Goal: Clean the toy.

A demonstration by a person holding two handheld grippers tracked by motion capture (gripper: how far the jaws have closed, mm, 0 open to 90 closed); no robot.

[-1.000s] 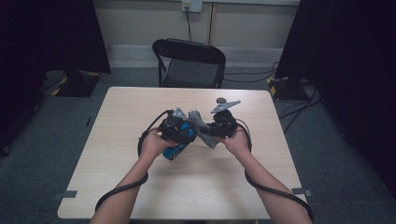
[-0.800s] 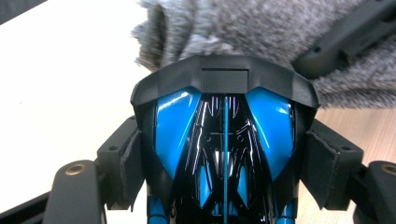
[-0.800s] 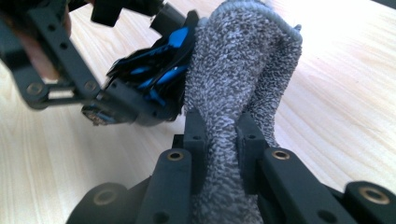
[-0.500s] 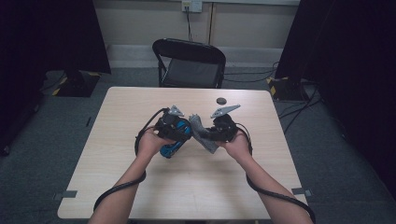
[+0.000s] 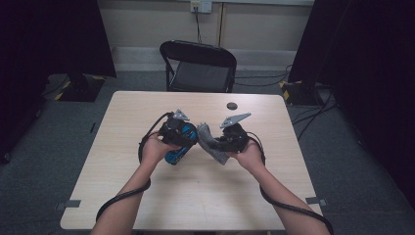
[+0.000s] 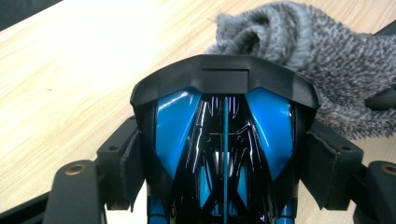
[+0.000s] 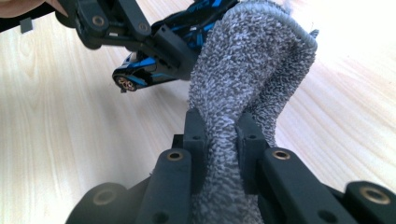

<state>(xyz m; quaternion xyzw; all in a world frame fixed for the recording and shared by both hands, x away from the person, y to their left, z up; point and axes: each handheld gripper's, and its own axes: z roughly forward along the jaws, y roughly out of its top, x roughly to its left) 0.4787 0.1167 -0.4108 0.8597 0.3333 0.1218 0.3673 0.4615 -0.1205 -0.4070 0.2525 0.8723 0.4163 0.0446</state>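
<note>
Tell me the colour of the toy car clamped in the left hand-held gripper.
The toy car is glossy blue and black, seen best in the left gripper view.

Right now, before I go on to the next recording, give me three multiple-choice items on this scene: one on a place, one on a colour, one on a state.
1. Where does the small dark round thing lie?
A. on the table beyond the hands
B. on the chair seat
C. on the floor

2. What colours is the toy car?
A. red and white
B. blue and black
C. yellow and green

3. How does the right gripper stand?
A. open over the bare table
B. shut on the toy car
C. shut on the grey cloth

Answers: 1 A, the high view shows it on the tabletop near the far edge. 2 B, the left gripper holds a glossy blue and black body. 3 C, its jaws pinch the grey cloth between them.
</note>
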